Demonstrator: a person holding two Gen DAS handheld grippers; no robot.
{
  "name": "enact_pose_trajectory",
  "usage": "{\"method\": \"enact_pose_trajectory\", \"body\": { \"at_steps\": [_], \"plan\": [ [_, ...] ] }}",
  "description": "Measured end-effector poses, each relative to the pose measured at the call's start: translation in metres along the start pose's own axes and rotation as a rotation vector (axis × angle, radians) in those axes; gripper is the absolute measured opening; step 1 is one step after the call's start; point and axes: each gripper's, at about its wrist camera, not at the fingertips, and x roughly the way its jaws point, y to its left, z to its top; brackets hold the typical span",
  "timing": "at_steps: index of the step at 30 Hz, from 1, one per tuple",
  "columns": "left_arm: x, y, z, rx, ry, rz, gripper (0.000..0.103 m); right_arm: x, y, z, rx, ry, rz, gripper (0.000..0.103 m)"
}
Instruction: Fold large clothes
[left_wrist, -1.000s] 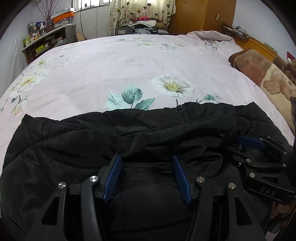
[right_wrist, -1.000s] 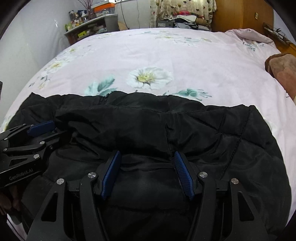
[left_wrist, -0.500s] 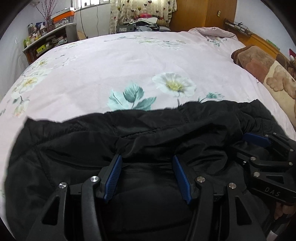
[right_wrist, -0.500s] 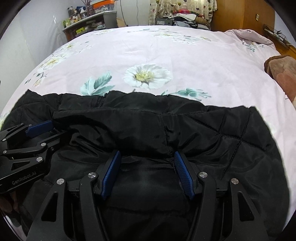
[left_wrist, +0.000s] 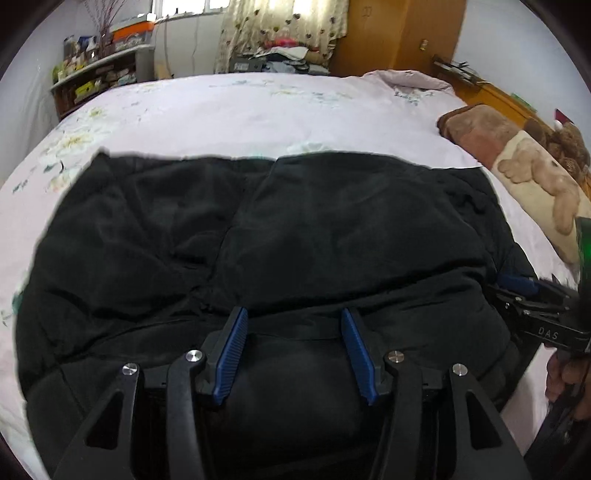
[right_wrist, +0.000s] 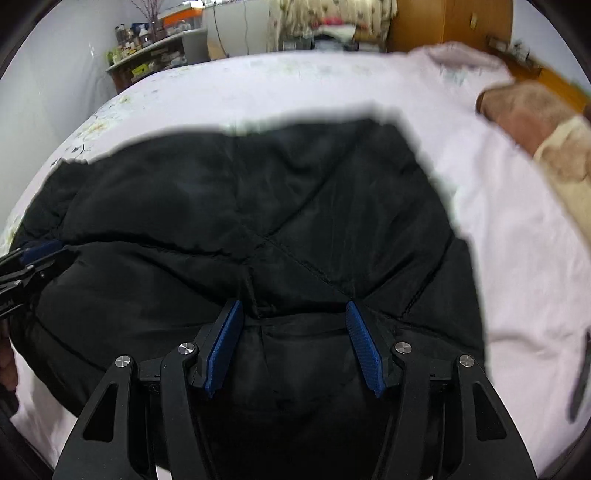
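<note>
Each camera sits just behind its own hand-held gripper and looks forward and steeply down along the two fingers, very close to a black jacket (left_wrist: 295, 236) on a bed (left_wrist: 229, 110). The left wrist view faces across the bed toward a shelf (left_wrist: 99, 77), a curtain (left_wrist: 280, 29) and a wooden wardrobe (left_wrist: 399, 33); the right hand-held gripper (left_wrist: 524, 291) shows at its right edge. The right wrist view is blurred, but seems to face the same way. Both share the jacket, bed, shelf and a brown blanket (left_wrist: 491, 136).
</note>
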Motion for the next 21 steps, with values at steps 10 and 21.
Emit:
{"method": "enact_pose_trajectory", "body": {
  "at_steps": [10, 21],
  "plan": [
    [0.013, 0.001, 0.009, -0.008, 0.039, 0.003, 0.054, 0.025, -0.001, 0.013, 0.002, 0.05, 0.011, 0.058],
    [-0.035, 0.103, 0.011, -0.066, -0.029, 0.12, 0.041, 0.003, -0.038, 0.02, 0.061, 0.028, -0.063, 0.057]
  ]
}}
